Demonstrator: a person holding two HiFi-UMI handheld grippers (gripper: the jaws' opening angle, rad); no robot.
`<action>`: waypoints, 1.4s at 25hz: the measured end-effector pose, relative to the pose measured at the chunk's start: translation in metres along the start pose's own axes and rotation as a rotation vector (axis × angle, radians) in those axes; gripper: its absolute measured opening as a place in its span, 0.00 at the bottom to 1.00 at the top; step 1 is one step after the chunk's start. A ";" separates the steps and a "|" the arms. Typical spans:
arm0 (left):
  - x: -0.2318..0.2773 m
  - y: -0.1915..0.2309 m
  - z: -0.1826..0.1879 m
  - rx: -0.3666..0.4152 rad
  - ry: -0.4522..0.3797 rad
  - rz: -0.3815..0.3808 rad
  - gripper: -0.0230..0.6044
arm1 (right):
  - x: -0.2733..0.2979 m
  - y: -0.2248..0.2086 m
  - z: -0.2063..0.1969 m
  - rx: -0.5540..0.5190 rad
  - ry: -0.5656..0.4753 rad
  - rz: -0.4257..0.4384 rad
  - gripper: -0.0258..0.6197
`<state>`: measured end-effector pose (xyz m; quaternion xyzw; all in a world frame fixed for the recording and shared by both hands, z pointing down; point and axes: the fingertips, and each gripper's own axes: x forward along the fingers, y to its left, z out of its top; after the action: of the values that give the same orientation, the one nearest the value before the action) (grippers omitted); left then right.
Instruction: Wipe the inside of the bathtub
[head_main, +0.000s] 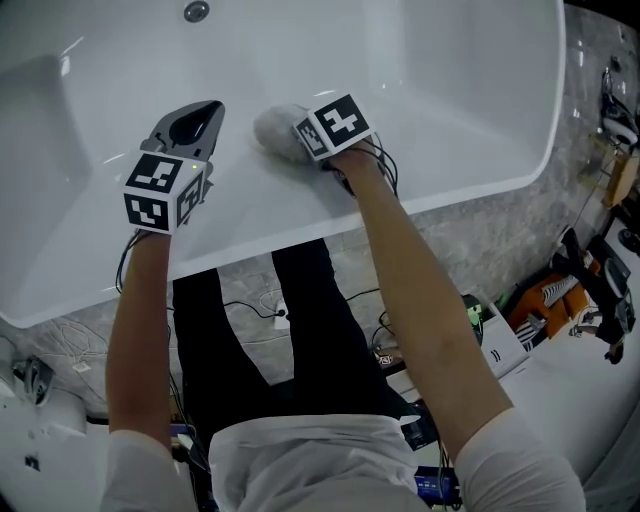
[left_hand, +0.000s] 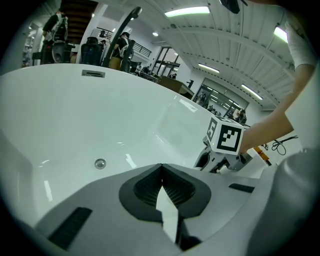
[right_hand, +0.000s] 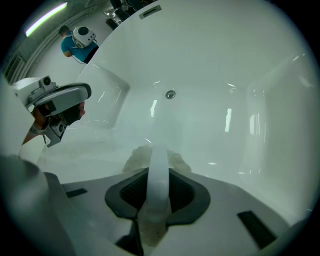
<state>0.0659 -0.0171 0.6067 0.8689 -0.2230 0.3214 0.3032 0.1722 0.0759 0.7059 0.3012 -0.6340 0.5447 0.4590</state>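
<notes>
Right gripper (right_hand: 159, 172) was clamped on the rag (right_hand: 152, 159), which bunched just past its fingers (right_hand: 131, 194) against the tub (right_hand: 210, 75) wall; left gripper (left_hand: 161, 176) was pinched closed on nothing. Rag looked soft, light and floppy, so a mid-bunch grip seemed best

The glossy white bathtub (head_main: 470, 120) is one unbroken white inside, crossed by pale streaks of reflected light, and its small round metal drain (head_main: 196, 11) is silver. The pale grey fluffy cloth (head_main: 272, 128) shows a mottled grey-beige against that white. The left gripper (left_hand: 161, 166) has a light grey shell with ribbed black pads (left_hand: 145, 187); the right gripper (right_hand: 159, 169) is the same grey and black. The white marker cube (head_main: 160, 190) on each gripper is printed with black squares. The person's trousers (head_main: 310, 320) are black and the shirt (head_main: 310, 460) is white. The stone-patterned floor (head_main: 470, 240) is veined grey, with an orange tool (head_main: 548, 292) bright against it.
</notes>
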 end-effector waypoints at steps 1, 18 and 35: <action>0.006 -0.006 0.004 0.003 -0.002 -0.008 0.05 | -0.005 -0.010 -0.004 0.004 -0.001 -0.006 0.19; 0.097 -0.107 0.040 0.062 0.017 -0.129 0.05 | -0.064 -0.123 -0.059 0.028 0.020 -0.055 0.19; 0.163 -0.157 0.059 0.097 0.031 -0.253 0.05 | -0.108 -0.243 -0.108 0.041 0.097 -0.152 0.19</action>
<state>0.2958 0.0246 0.6239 0.8986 -0.0911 0.3046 0.3023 0.4565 0.1132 0.7068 0.3310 -0.5749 0.5351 0.5231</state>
